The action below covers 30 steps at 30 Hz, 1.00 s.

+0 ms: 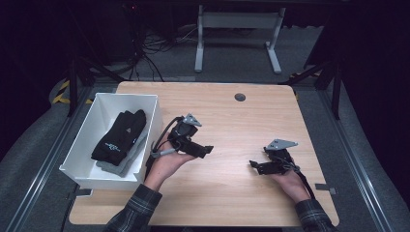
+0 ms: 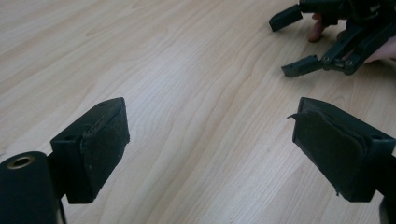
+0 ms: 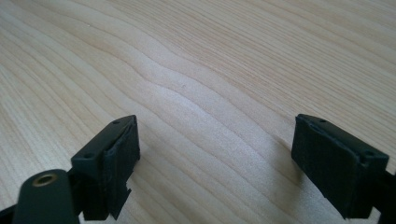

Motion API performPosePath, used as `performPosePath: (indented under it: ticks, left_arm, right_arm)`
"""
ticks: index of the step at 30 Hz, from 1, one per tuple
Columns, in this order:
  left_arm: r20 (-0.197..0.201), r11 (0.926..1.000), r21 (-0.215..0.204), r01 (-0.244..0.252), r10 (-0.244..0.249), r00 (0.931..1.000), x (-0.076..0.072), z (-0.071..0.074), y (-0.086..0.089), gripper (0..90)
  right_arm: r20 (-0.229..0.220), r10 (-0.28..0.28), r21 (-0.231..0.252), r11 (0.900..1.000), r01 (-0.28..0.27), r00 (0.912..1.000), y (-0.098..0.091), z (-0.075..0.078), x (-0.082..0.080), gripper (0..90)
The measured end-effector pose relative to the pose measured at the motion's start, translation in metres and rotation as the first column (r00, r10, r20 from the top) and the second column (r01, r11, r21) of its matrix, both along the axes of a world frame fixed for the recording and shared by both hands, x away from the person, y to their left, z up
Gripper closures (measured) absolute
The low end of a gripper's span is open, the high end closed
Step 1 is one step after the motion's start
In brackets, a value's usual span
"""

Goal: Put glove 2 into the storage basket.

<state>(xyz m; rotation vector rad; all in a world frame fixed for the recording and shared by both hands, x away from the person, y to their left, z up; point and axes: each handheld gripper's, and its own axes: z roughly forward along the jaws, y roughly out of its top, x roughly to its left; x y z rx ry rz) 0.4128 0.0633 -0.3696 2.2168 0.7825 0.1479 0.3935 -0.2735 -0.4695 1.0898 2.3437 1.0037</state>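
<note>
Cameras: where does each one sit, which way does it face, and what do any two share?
High view: above the person's side, looking forward and down on the table, the bin of socks, both forearms, the left gripper and right gripper.
Left gripper view: rides on the left gripper, looks along its open jaws over bare table to the right gripper and hand.
Right gripper view: rides on the right gripper, open jaws low over bare table.
Shared: the table; the first two share the right gripper.

Left gripper (image 1: 207, 151) and right gripper (image 1: 253, 166) gape, unladen.
</note>
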Motion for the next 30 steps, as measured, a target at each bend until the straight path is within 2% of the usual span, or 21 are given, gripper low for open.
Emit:
performPosePath:
  ticks: [4, 5, 6, 7, 9, 11, 15, 21, 30]
  left_arm:
    - [0.004, 0.9998, 0.001, 0.019, -0.019, 0.9998, -0.003, -0.017, -0.008, 8.1]
    - [0.004, 0.9998, 0.001, 0.019, -0.019, 0.9998, -0.003, -0.017, -0.008, 7.5]
    - [0.0, 0.9996, 0.01, 0.025, -0.025, 0.9997, -0.004, -0.026, -0.011, 7.3]
    - [0.0, 0.9996, 0.01, 0.025, -0.025, 0.9997, -0.004, -0.026, -0.011, 7.0]
    - [-0.004, 0.9996, -0.009, 0.027, -0.027, 0.9996, -0.007, -0.035, -0.013, 6.9]
    - [-0.002, 0.9995, -0.006, 0.03, -0.03, 0.9995, -0.009, -0.047, -0.016, 6.9]
    - [-0.005, 0.9992, 0.021, 0.033, -0.033, 0.9994, -0.011, -0.062, -0.019, 6.8]
    - [0.007, 0.9988, 0.036, 0.032, -0.032, 0.9995, -0.016, -0.08, -0.024, 6.8]
    - [0.007, 0.9945, 0.095, 0.043, -0.044, 0.999, -0.017, -0.099, -0.032, 3.0]
  right_arm:
    - [0.0, 0.001, 0.001, 1.0, -0.001, 1.0, 0.0, 0.0, 0.0, 15.9]
    - [0.0, 0.001, 0.001, 1.0, -0.001, 1.0, 0.0, 0.0, 0.0, 15.9]
    - [0.0, 0.001, 0.002, 1.0, -0.001, 1.0, 0.0, 0.0, 0.0, 16.0]
    - [0.0, 0.001, 0.002, 1.0, -0.001, 1.0, 0.0, 0.0, 0.0, 16.0]
    - [0.0, 0.0, 0.0, 1.0, 0.0, 1.0, 0.0, 0.0, 0.0, 16.0]
    - [0.0, 0.001, 0.0, 1.0, -0.001, 1.0, 0.0, 0.0, 0.0, 16.0]
    - [0.0, 0.001, 0.002, 1.0, -0.001, 1.0, 0.0, 0.0, 0.0, 16.0]
    - [0.0, 0.001, 0.002, 1.0, -0.001, 1.0, 0.0, 0.0, 0.0, 16.0]
    - [0.002, 0.002, -0.001, 1.0, -0.002, 1.0, 0.0, 0.0, 0.0, 16.0]
